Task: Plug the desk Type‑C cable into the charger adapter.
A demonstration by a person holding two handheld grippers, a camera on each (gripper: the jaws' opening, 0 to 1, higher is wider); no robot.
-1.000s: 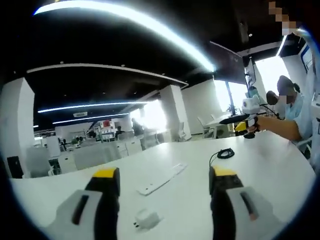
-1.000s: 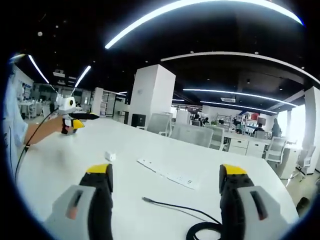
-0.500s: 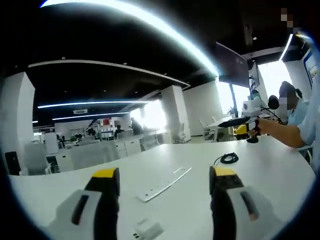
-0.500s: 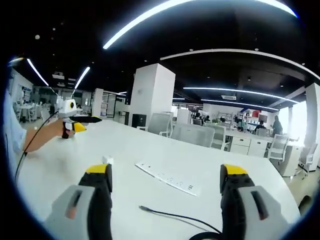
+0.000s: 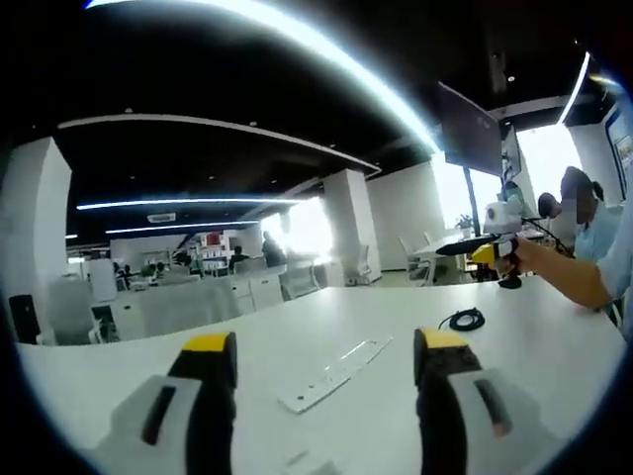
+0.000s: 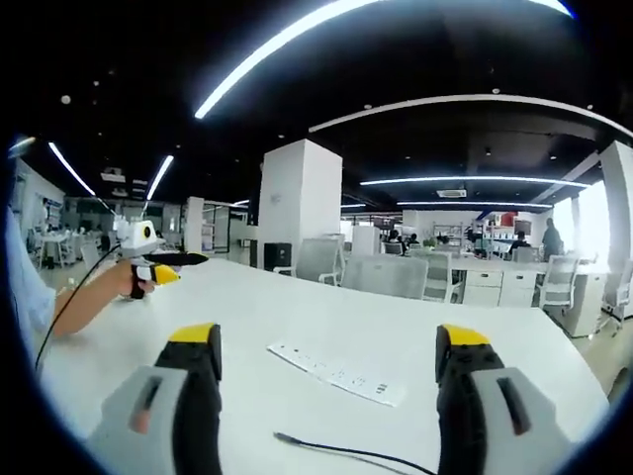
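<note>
Cable [image 5: 465, 320]: thin black coil | table [image 6: 297, 322]: smooth white | hand-held grippers: both released

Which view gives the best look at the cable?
The left gripper view: the cable lies there as a whole dark coil on the white table. The right gripper view catches a thin stretch with its plug end at the bottom.

both tongs now higher, tilted up

Open office — white pillar [image 6: 299, 203], desks, ceiling strip lights [image 5: 297, 45].
</note>
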